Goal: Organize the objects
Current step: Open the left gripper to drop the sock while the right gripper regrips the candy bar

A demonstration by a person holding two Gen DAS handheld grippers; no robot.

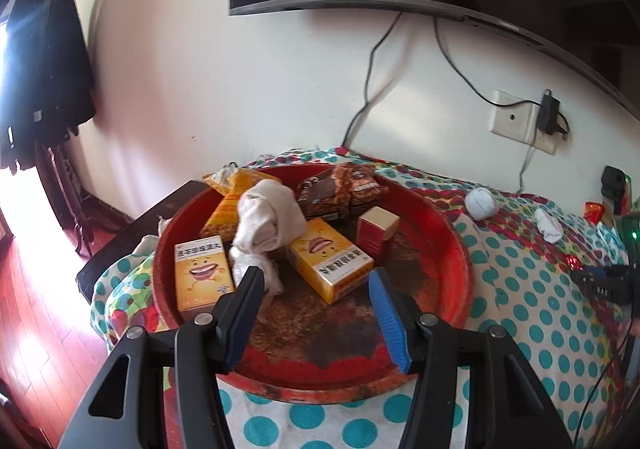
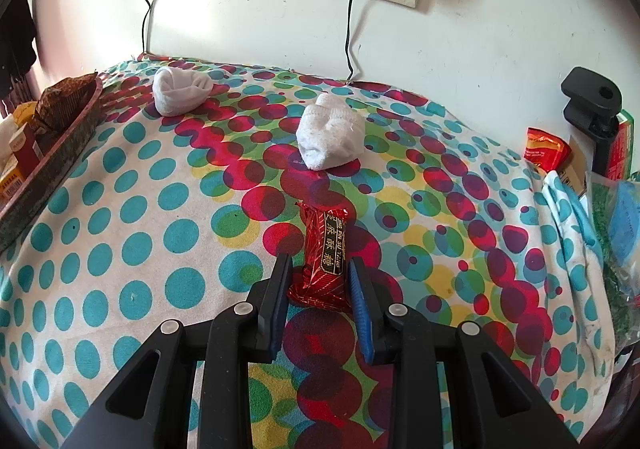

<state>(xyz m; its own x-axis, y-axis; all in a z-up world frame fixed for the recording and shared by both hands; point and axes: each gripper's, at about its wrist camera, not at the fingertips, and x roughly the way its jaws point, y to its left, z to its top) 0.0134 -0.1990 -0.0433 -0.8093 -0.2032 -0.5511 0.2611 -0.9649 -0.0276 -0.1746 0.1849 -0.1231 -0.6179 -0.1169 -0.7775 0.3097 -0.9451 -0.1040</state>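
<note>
We see a round red tray (image 1: pixel 448 233) with a worn, rust-mottled floor and a low wall, sitting on a soft tablecloth (image 2: pixel 132 249) printed with teal, red and yellow dots over the tabletop. Inside the tray lie two yellow cardboard boxes with a cartoon grin, one standing near the left wall (image 1: pixel 202 273) and one lying flat toward the middle (image 1: pixel 330 259). A limp cream sock (image 1: pixel 266 227) sits between them, a small red box (image 1: pixel 376 229) stands to the right, and crinkly brown packets (image 1: pixel 340 189) sit at the back.

Our left gripper (image 1: pixel 316 281) hangs over the near part of the tray with its fingers well apart and nothing between them; the flat yellow box and the sock lie just ahead of its tips.

Our right gripper (image 2: pixel 318 269) is clamped on the near end of a shiny red foil candy bar (image 2: pixel 323 249), a narrow packet with gold lettering that lies on the cloth and points away from us.

Only the right view shows two balled white socks, knitted and lumpy, one near the candy (image 2: pixel 332 137) and one farther back left (image 2: pixel 180 91). The tray appears there only as an edge at the left. The left view alone shows the tray's contents.
</note>
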